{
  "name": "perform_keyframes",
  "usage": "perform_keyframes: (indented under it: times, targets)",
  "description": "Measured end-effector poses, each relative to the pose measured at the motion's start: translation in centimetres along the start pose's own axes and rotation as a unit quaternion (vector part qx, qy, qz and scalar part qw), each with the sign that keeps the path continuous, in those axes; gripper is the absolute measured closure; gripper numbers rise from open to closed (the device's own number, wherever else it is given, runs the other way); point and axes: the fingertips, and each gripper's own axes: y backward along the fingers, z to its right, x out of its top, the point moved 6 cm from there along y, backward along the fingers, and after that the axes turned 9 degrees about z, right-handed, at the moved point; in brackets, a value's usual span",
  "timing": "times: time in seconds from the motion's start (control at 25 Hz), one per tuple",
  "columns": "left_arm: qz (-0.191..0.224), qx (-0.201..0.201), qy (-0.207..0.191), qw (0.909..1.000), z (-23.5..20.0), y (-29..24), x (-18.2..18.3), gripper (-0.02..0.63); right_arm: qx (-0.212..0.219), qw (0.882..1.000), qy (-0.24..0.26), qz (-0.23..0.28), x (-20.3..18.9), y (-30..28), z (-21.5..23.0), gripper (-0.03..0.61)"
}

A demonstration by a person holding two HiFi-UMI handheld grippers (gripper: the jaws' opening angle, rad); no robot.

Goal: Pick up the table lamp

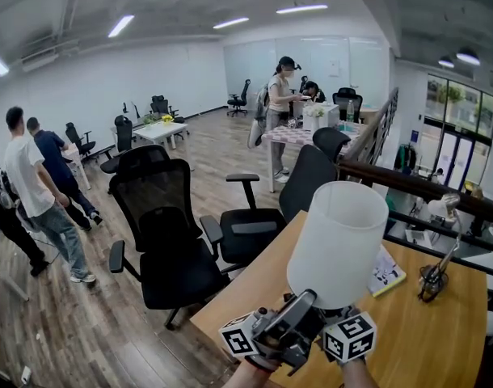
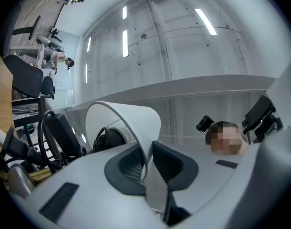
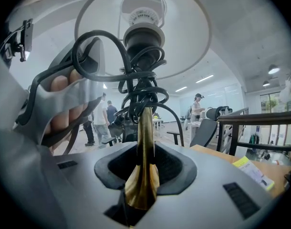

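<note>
The table lamp hangs above the wooden table (image 1: 408, 330); its white shade (image 1: 337, 241) fills the lower middle of the head view. My left gripper (image 2: 146, 165) points steeply up and is shut on the lower rim of the shade (image 2: 129, 120), which stands edge-on between its pads. My right gripper (image 3: 144, 168) is shut on the lamp's brass stem (image 3: 144, 137). A black cord (image 3: 136, 85) is wound in loops round the stem below the socket (image 3: 143, 35). Both grippers' marker cubes (image 1: 240, 338) (image 1: 349, 336) show under the shade. The lamp's base is hidden.
Black office chairs (image 1: 170, 225) stand to the left of the table. A booklet (image 1: 388, 275) and a small desk lamp (image 1: 435, 277) lie on the table behind the lamp. A dark railing (image 1: 408, 186) runs along the far side. People stand at left (image 1: 36, 192) and at the back (image 1: 280, 95).
</note>
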Motion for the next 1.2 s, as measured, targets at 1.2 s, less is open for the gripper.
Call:
perform_keyframes:
  times: [1.2]
  targets:
    - [-0.009,-0.023,-0.017,0.9995,2.2,-1.7,0.2,0.562,0.006,1.000,0.017,0.019,2.6,0.4,-0.9,0.463]
